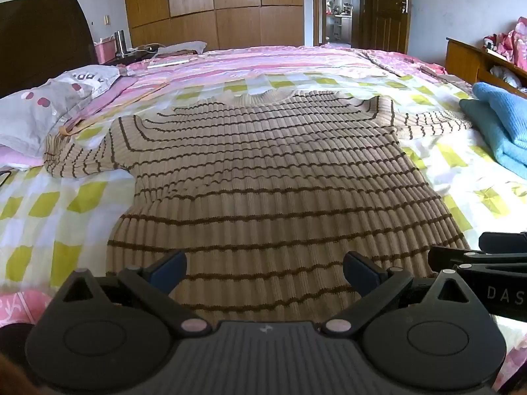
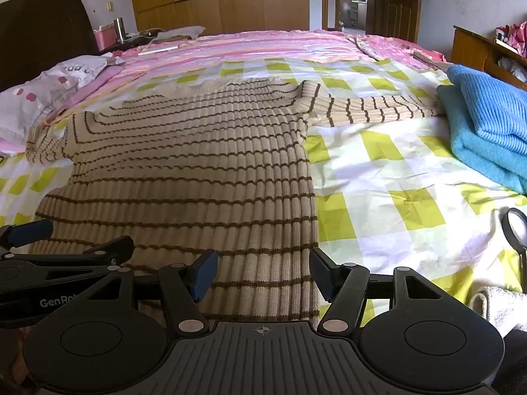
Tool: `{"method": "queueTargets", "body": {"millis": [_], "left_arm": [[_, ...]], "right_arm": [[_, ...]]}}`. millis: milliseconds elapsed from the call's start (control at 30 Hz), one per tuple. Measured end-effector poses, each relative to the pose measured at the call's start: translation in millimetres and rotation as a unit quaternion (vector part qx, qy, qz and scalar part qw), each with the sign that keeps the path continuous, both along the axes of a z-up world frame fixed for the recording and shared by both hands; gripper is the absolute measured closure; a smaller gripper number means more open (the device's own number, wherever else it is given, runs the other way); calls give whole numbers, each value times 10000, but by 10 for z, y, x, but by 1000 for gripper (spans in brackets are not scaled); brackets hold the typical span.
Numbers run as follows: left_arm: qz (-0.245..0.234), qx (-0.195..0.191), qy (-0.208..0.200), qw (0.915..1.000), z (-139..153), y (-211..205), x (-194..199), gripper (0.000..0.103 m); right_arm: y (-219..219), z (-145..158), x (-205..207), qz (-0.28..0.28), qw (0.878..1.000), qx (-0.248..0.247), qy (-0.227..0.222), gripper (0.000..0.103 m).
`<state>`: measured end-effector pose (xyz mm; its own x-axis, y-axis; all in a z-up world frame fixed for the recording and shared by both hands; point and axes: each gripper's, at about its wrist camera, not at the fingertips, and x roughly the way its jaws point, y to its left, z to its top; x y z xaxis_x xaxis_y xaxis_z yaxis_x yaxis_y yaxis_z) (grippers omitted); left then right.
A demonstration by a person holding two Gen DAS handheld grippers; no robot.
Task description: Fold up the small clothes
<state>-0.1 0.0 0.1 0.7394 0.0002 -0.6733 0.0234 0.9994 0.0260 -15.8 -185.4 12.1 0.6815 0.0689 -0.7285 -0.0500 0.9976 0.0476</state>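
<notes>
sweater: beige ribbed knit with brown stripes (image 1: pixel 263 171), spread flat on the checked bedsheet (image 1: pixel 59 204), neck away from the cameras, hem nearest them, both sleeves out sideways. No fold made yet, by the look of it.
left gripper (image 1: pixel 263 271): released, jaws wide, nothing between them; poised above the sweater's hem, mid-width.
right gripper (image 2: pixel 263 275): released too, empty; above the hem's right corner, one finger over knit, the other over sheet.
blue folded pile (image 2: pixel 487 121): just beyond the sweater's right cuff, possibly touching it; cannot tell.
risk, double grab: pinching at the hem could catch the sheet along with the knit, since both lie flush.
risk, single layer: stretchy rib may let the pads take only the top layer, so the back drags and bunches.
risk, sleeve snag: swinging the right sleeve inward may tug the blue pile.
risk, collision: the two grippers sit close beside each other over the hem; they may knock.
</notes>
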Motion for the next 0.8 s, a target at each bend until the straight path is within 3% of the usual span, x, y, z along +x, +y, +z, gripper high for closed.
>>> {"method": "queueTargets", "body": {"millis": [800], "left_arm": [[-4,-53,76,10000,-74,-28,2,0]], "right_arm": [[13,-33,-4,-1,10000,-12,10,41]]}}
